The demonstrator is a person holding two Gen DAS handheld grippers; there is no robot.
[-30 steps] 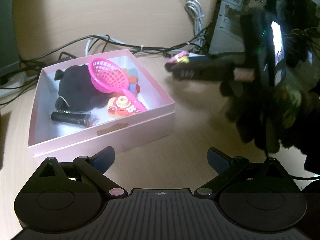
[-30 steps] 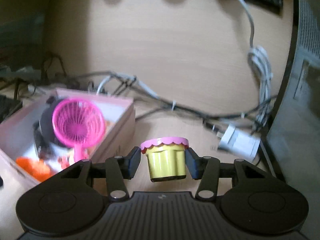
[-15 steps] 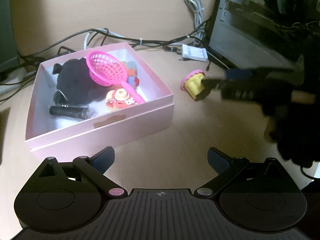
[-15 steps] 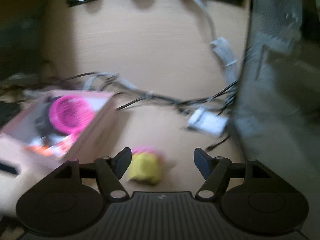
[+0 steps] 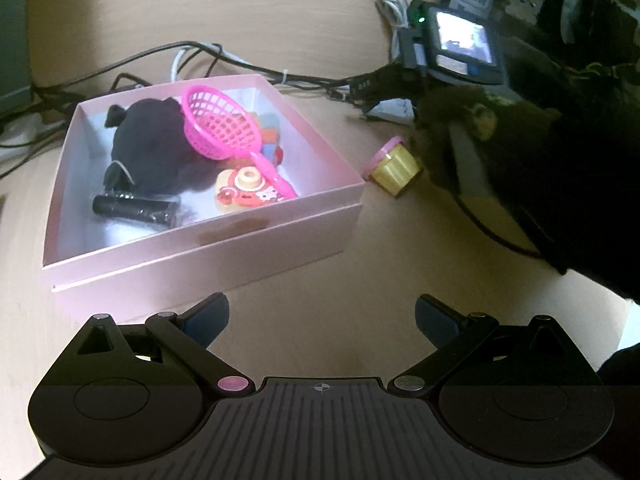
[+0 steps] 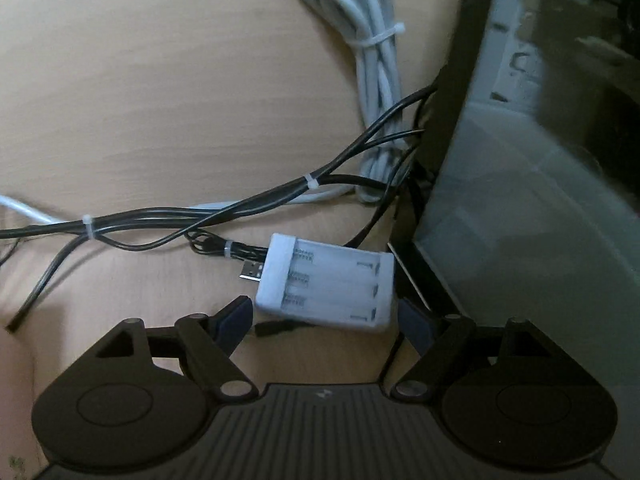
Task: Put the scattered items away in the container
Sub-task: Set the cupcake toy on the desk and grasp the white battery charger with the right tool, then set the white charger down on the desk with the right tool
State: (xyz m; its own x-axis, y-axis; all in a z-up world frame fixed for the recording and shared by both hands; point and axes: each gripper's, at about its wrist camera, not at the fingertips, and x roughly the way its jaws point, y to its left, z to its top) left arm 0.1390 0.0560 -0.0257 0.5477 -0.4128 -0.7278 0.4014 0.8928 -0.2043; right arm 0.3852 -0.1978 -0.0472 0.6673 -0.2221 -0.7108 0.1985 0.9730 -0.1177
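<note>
A pink box [image 5: 224, 252] sits on the wooden desk. It holds a black plush [image 5: 148, 148], a pink net basket [image 5: 220, 124], a black tube [image 5: 134, 208] and small orange toys [image 5: 248, 192]. A yellow toy cupcake with a pink top [image 5: 392, 164] lies on its side on the desk just right of the box. My left gripper [image 5: 320, 316] is open and empty in front of the box. My right gripper [image 6: 326, 314] is open, its fingers either side of a white battery charger [image 6: 328, 280]; it also shows as a dark shape in the left wrist view [image 5: 400, 92].
Black cables [image 6: 200, 216] and a bundled white cable [image 6: 376, 80] run across the desk behind the box. A computer case [image 6: 540, 160] stands at the right. The person's dark-sleeved arm [image 5: 540, 160] reaches over the desk's right side.
The right gripper let go of the cupcake, which dropped onto the desk beside the box. The right gripper then moved forward to the white charger. The left gripper stayed put.
</note>
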